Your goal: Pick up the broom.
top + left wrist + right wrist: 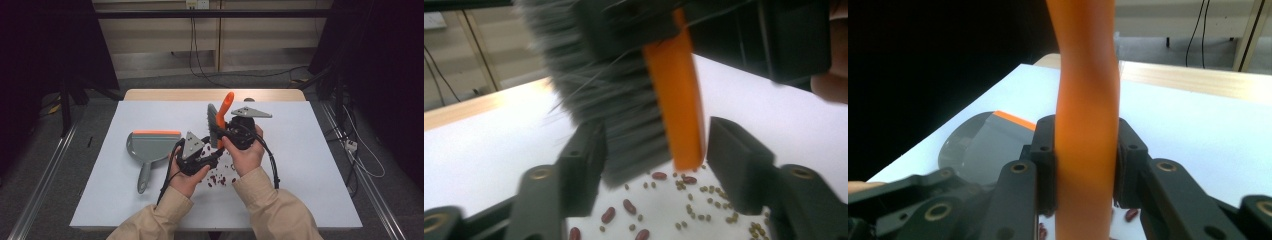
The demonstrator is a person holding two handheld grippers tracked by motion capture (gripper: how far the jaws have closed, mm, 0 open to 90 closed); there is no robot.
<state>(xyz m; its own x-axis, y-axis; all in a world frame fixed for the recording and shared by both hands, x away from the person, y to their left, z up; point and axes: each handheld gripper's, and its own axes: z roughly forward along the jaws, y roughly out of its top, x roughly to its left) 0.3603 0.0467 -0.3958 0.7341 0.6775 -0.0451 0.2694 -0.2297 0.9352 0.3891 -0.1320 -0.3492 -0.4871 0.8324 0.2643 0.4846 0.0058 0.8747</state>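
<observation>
The right gripper (1087, 165) is clamping the brush (220, 120) handle, taking it over. The left gripper (651, 165) is standing half-open around the bristles, gripping nothing. Beans (220, 179) are lying near the tabletop's front edge, awaiting sweeping.

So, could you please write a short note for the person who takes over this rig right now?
Right gripper: shut on the brush by its orange handle, bristles toward the dustpan side.
Left gripper: open, pads apart from the brush head that stands between the jaws.
Dustpan: flat on the white table, left of both hands, untouched.
Beans: scattered on the table in front of the hands.
Done: the brush is in the right gripper.
Left: probably pick up the dustpan, sweep the beans in.
</observation>
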